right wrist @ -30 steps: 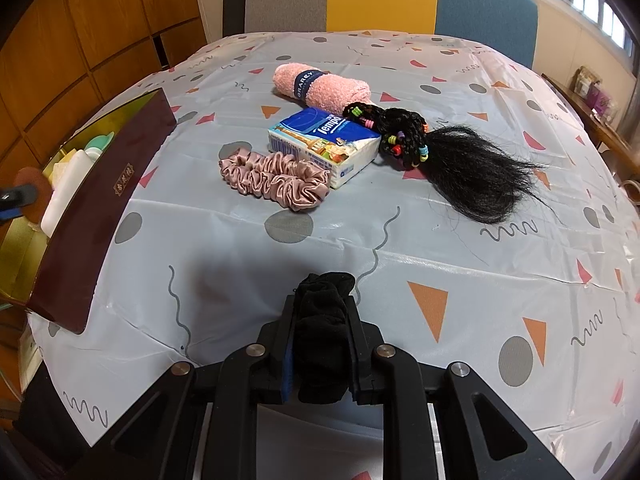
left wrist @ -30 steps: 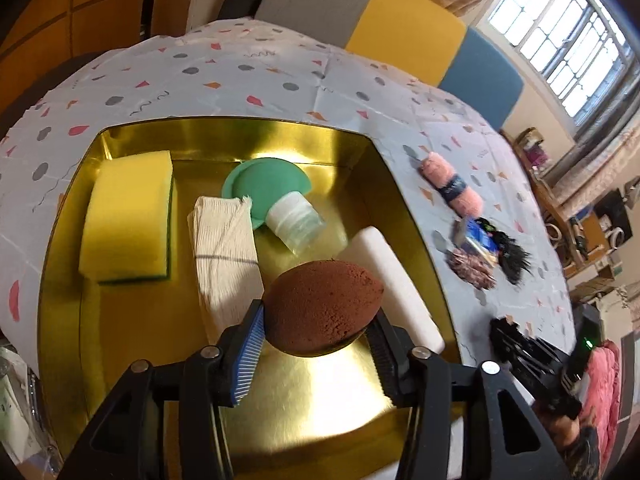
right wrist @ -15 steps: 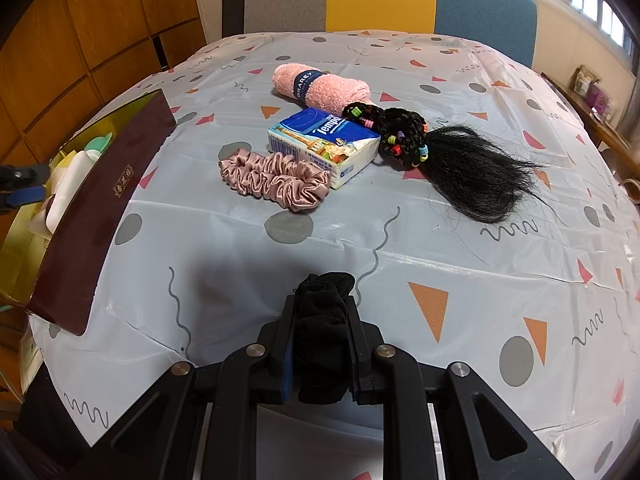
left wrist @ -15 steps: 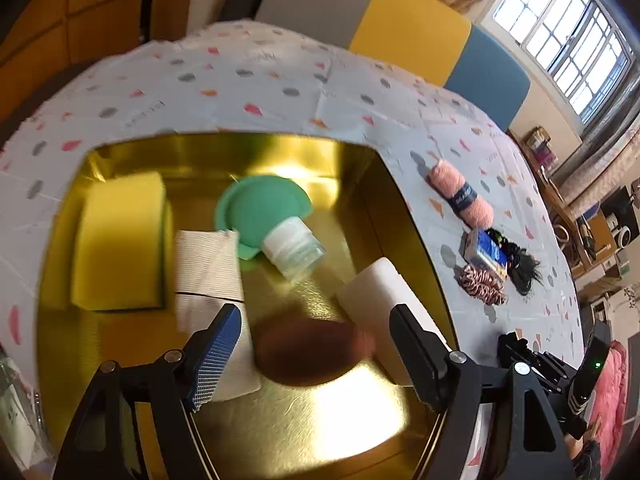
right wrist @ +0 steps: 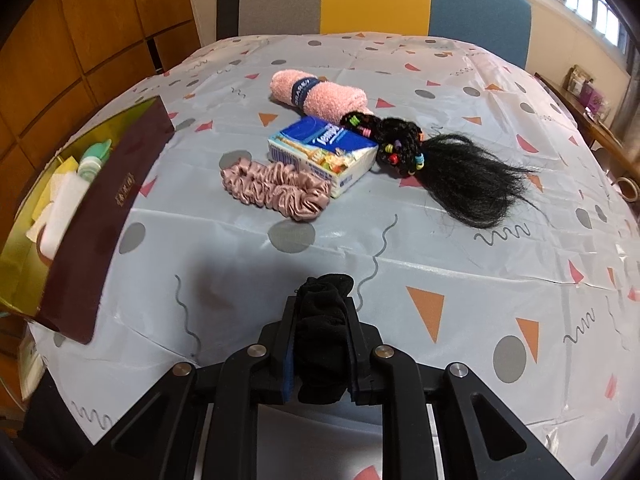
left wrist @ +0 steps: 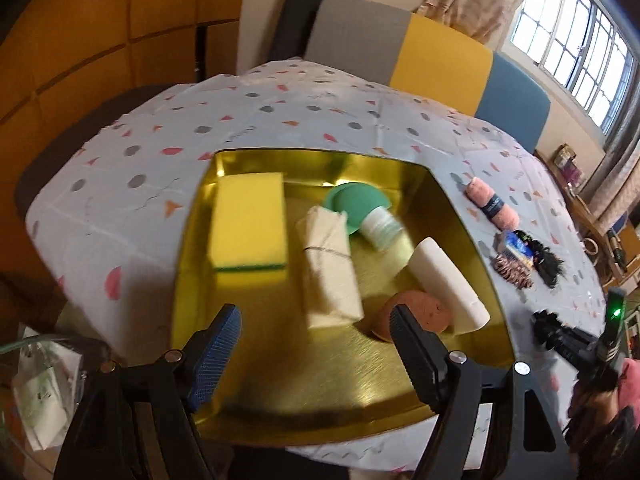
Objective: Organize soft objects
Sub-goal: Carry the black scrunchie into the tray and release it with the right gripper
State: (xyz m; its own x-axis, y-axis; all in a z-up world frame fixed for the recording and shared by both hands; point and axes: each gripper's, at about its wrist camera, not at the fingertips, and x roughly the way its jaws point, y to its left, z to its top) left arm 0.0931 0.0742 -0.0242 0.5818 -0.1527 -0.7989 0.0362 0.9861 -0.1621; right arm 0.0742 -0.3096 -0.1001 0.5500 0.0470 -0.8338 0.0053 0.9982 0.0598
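Brown sponge (left wrist: 416, 312) in gold box (left wrist: 200, 240), beyond left gripper's (left wrist: 316, 334) spread jaws.

Gold tray (left wrist: 192, 264), yellow-green sponge (left wrist: 248, 226), brown puff (left wrist: 420, 312), pink towel (right wrist: 320, 94), black sock (right wrist: 320, 344), grey tablecloth (right wrist: 500, 272) with orange triangles.

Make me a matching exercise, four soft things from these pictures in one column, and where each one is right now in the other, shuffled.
1. brown sponge
2. black cloth
3. pink scrunchie
4. yellow sponge

A. gripped in the right claw
B. on the tablecloth beside the tissue pack
C. in the gold tray, against the white block
D. at the tray's far left side

Pairs: 1-C, 2-A, 3-B, 4-D
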